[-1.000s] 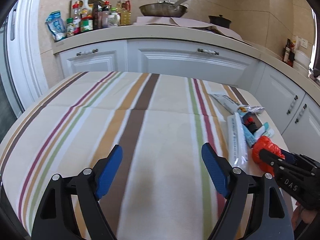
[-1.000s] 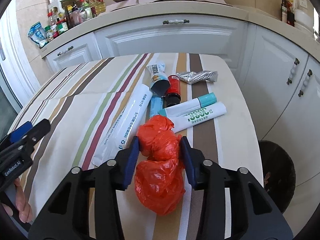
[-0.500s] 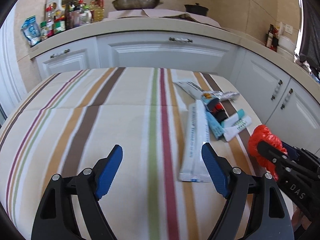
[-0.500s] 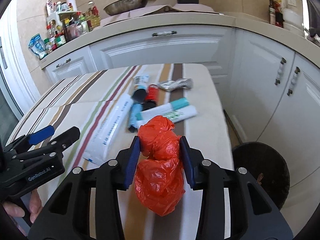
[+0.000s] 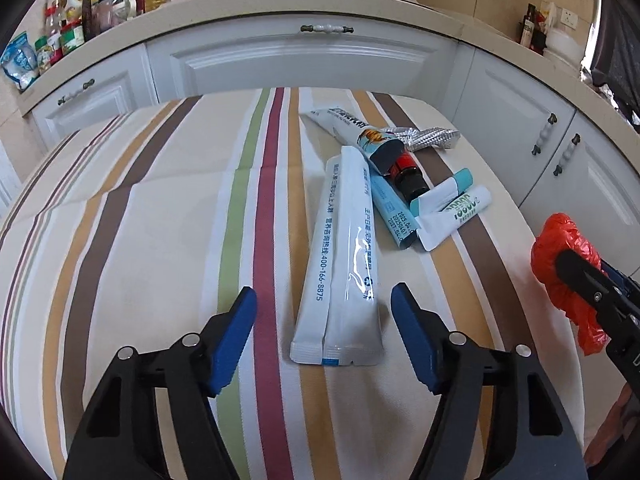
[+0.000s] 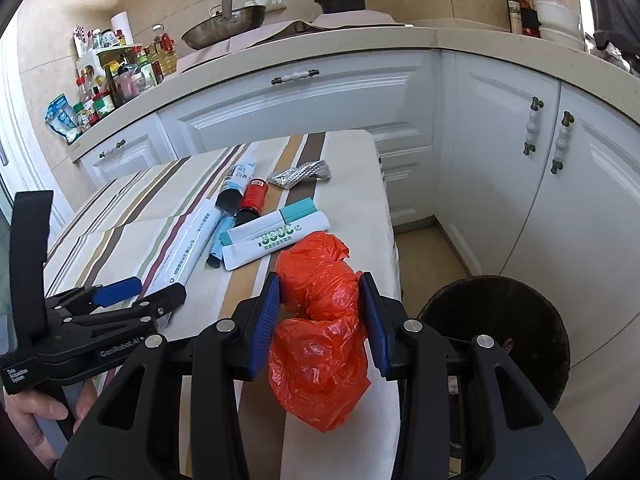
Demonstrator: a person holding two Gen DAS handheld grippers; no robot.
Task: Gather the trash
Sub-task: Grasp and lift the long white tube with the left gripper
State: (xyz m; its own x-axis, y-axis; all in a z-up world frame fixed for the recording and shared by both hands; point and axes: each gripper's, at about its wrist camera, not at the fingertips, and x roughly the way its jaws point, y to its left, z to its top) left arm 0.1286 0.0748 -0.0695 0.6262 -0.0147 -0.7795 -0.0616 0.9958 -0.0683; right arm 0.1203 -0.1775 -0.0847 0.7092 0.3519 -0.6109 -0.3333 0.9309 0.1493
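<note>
My right gripper is shut on a crumpled red plastic bag, held above the table's right edge; the bag also shows in the left wrist view. My left gripper is open and empty, just short of a long white packet on the striped tablecloth. Beyond it lie a toothpaste tube, a small red bottle, white and teal tubes and a foil blister pack. A dark round bin stands on the floor right of the table.
White kitchen cabinets and a counter with bottles, a pan and a pot stand behind the table. More cabinets run along the right, with a strip of tiled floor between them and the table.
My left gripper has swung right across the table until the long white packet lies in front of it. My right gripper has carried the red bag rightward, bringing the bin into view.
</note>
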